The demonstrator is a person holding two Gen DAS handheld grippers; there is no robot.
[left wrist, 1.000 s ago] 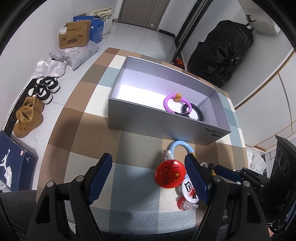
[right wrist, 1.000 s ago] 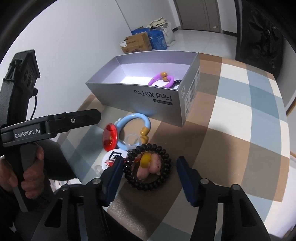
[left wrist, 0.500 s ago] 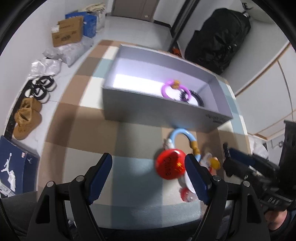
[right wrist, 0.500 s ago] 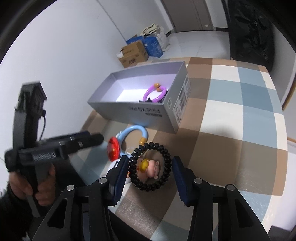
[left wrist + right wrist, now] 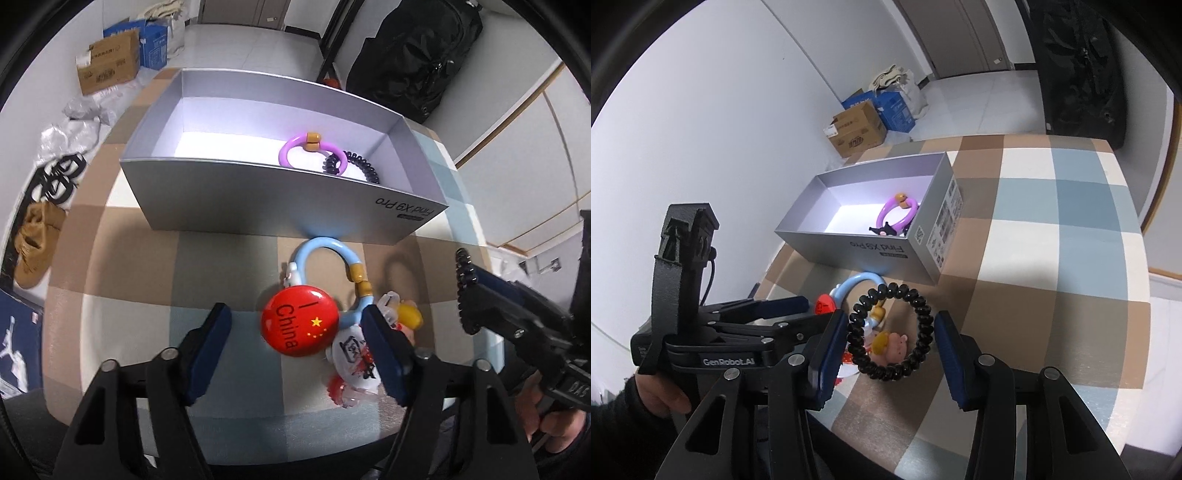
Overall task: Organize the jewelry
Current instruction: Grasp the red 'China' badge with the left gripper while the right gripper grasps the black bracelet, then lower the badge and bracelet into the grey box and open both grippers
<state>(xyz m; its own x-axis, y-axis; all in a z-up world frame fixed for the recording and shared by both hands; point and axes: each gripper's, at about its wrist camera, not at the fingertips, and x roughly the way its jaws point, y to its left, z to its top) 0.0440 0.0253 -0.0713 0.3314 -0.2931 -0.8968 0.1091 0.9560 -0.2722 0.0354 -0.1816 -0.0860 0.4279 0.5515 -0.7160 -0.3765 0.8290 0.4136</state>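
My right gripper [image 5: 891, 343] is shut on a black bead bracelet [image 5: 923, 325] and holds it in the air above the table; it also shows in the left wrist view [image 5: 461, 273]. My left gripper [image 5: 295, 334] is open, low over a red "I China" badge [image 5: 299, 321] and a light blue bangle [image 5: 325, 247]. A grey open box [image 5: 258, 206] holds a purple bangle [image 5: 295, 147] and a dark coiled band [image 5: 362, 166]. A small pink pig charm [image 5: 892, 341] lies on the table below the held bracelet.
A white badge [image 5: 352, 360] and a red-and-clear clip [image 5: 340, 393] lie beside the red badge. The checked tablecloth [image 5: 1052, 258] stretches right of the box. Cardboard boxes [image 5: 857, 129] and shoes [image 5: 37, 236] are on the floor.
My right gripper closed on the black bead bracelet and lifted it off the table. The pig charm stayed on the table. My left gripper came closer to the red badge.
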